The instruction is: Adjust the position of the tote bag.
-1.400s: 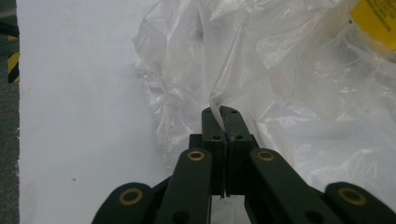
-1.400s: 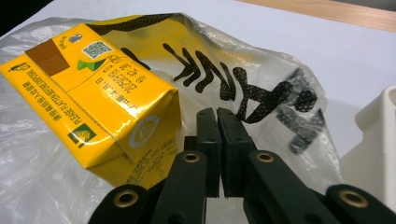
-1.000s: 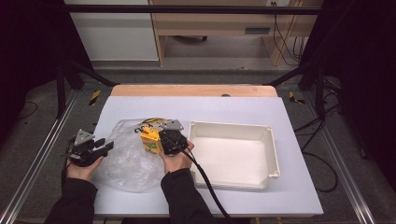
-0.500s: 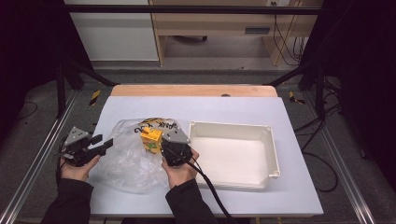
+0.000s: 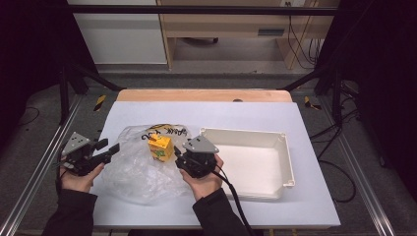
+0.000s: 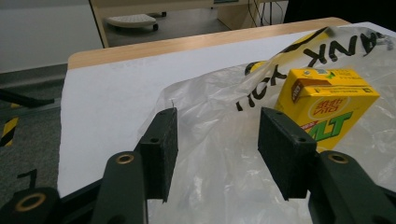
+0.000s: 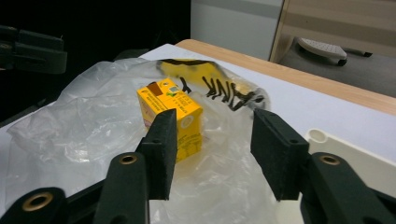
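Bag lettering [image 6: 299, 70] runs off frame, unreadable.

- Two hand-held grippers are seen, the left gripper [image 5: 109, 150] and the right gripper [image 5: 178, 156], each built of black parts.
- A grey three-cornered plate [image 5: 75, 143] is carried on top of each — with small holes in it.
- The jaws are black, with flat square pads [image 6: 161, 140] and brass-coloured rings at the joints.
- A black cable [image 5: 235, 196] trails from the right gripper.
- Dark long sleeves [image 5: 69, 214] are worn on both arms.
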A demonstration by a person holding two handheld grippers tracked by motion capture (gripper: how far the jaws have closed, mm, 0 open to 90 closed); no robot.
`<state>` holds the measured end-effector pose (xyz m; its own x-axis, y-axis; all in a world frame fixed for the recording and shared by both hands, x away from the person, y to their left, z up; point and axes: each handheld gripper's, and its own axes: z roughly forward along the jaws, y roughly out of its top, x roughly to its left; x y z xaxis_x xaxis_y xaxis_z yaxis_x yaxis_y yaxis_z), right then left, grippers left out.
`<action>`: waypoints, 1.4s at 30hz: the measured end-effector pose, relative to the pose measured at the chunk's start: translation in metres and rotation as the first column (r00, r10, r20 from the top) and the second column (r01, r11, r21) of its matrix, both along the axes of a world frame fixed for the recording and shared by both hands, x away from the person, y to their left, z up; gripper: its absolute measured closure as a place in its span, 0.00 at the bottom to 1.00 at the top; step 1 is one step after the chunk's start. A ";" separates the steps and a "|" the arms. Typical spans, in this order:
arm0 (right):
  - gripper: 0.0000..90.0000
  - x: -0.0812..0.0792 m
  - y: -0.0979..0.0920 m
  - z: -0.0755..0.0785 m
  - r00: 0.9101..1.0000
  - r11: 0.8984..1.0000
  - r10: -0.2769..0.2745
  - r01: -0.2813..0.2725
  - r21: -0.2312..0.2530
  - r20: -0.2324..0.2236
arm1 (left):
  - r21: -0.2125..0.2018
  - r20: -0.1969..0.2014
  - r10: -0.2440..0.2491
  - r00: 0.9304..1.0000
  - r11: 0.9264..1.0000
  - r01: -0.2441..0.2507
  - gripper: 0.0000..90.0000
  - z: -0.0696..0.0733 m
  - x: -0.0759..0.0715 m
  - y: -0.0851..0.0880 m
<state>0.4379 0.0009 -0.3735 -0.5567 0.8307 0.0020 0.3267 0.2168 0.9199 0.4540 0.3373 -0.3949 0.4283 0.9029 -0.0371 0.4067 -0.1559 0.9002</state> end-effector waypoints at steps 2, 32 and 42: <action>0.52 -0.003 -0.007 0.004 1.000 1.000 0.006 -0.006 0.006 0.012 | 0.003 0.003 -0.012 1.000 1.000 0.012 0.52 0.002 -0.001 -0.004; 0.36 -0.017 -0.152 -0.007 0.998 1.000 -0.028 0.028 0.011 0.056 | 0.038 0.015 -0.155 0.988 0.987 0.154 0.44 0.016 0.016 -0.061; 0.35 -0.026 -0.184 -0.019 0.998 0.999 -0.041 0.041 -0.011 0.053 | 0.062 -0.001 -0.183 0.983 0.981 0.183 0.41 0.010 0.031 -0.089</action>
<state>0.4124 -0.1832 -0.3926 -0.5211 0.8527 -0.0365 0.2869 0.2153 0.9335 0.4852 0.2482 -0.3847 0.5864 0.8098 0.0188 0.3619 -0.2827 0.8883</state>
